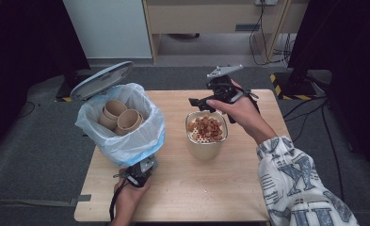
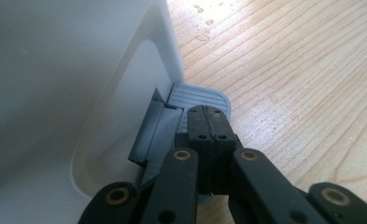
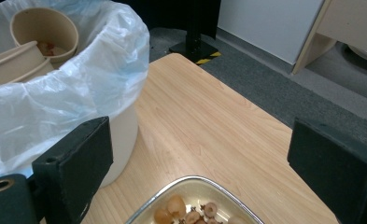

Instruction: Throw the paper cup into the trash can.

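Note:
A white pedal bin (image 1: 126, 141) lined with a clear plastic bag (image 3: 78, 79) stands on the left of the table, its grey lid (image 1: 101, 80) raised. Several brown paper bowls (image 1: 121, 117) lie inside it. My left gripper (image 2: 208, 117) is shut, and its closed tips rest on the bin's grey pedal (image 2: 197, 95) at the foot of the bin. A square container of nuts and red bits (image 1: 206, 132) stands mid-table. My right gripper (image 1: 197, 104) hangs over its far rim, jaws open and empty, pointing toward the bin. The container's rim (image 3: 195, 184) lies just below those jaws.
The wooden table (image 1: 187, 183) has bare room in front and to the right. A few drops or crumbs (image 2: 203, 21) lie on the wood near the bin. Grey carpet, cables and a wooden cabinet (image 1: 211, 19) lie beyond the far edge.

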`<state>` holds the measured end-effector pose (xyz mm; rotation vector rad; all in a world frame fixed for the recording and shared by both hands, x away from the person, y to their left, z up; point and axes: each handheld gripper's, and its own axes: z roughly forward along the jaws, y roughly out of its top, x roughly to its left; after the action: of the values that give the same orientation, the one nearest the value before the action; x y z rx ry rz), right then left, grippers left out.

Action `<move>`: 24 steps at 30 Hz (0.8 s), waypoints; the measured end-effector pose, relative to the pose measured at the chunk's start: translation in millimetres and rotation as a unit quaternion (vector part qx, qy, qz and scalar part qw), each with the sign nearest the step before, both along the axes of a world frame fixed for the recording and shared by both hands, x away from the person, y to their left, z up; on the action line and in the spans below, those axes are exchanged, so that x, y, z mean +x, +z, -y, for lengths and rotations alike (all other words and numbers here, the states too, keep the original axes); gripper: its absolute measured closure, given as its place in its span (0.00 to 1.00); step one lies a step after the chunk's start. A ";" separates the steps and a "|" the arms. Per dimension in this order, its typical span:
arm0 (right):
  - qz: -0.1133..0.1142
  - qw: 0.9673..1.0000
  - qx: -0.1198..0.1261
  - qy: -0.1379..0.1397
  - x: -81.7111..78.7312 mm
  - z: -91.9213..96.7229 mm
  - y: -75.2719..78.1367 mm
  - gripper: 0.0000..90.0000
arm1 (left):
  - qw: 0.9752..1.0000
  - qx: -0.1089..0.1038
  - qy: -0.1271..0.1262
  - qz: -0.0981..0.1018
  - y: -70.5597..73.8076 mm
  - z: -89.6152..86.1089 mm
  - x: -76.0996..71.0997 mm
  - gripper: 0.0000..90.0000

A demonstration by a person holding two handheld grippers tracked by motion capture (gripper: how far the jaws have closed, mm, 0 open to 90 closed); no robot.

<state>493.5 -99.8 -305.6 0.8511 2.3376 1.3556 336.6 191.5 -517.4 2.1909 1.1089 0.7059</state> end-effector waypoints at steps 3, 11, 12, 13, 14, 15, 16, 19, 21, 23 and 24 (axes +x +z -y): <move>-0.001 1.000 -0.002 -0.005 0.1 5.3 -1.8 0.08 | 1.000 0.000 0.001 0.000 -0.1 0.3 -0.2 0.99; -0.002 1.000 -0.001 -0.016 0.7 17.6 -5.8 0.08 | 1.000 0.000 0.002 0.000 -0.1 0.3 -0.3 0.99; -0.004 1.000 -0.002 -0.017 0.5 18.5 -6.2 0.08 | 1.000 0.000 0.002 0.000 -0.1 0.3 -0.3 0.99; -0.003 1.000 -0.003 -0.018 0.6 19.4 -6.4 0.08 | 1.000 -0.001 0.002 0.000 -0.1 0.3 -0.3 0.99; -0.003 1.000 -0.002 -0.018 0.6 20.3 -6.6 0.08 | 1.000 0.000 0.002 0.000 -0.1 0.2 -0.3 0.99; -0.004 1.000 -0.001 -0.019 0.5 21.2 -6.9 0.08 | 1.000 0.000 0.002 0.000 -0.1 0.2 -0.3 0.99; -0.005 1.000 -0.001 -0.020 0.4 22.1 -7.1 0.08 | 1.000 0.000 0.002 0.000 -0.1 0.3 -0.3 0.99; -0.004 1.000 -0.001 -0.021 0.5 25.0 -8.3 0.08 | 1.000 -0.001 0.002 0.000 -0.1 0.3 -0.4 0.99; -0.005 1.000 0.001 -0.023 0.1 27.3 -9.2 0.08 | 1.000 -0.001 0.002 0.000 -0.2 0.3 -0.5 0.99; -0.007 1.000 0.000 -0.025 0.1 30.4 -10.6 0.08 | 1.000 -0.001 -0.003 0.000 0.3 -1.5 0.3 0.99; -0.007 1.000 -0.001 -0.027 0.3 32.3 -11.5 0.08 | 1.000 -0.004 -0.003 0.000 0.7 -1.6 -0.2 0.98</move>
<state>493.8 -132.1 -317.1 0.9190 2.3080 1.3282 336.4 193.1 -516.7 2.1863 1.1030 0.6977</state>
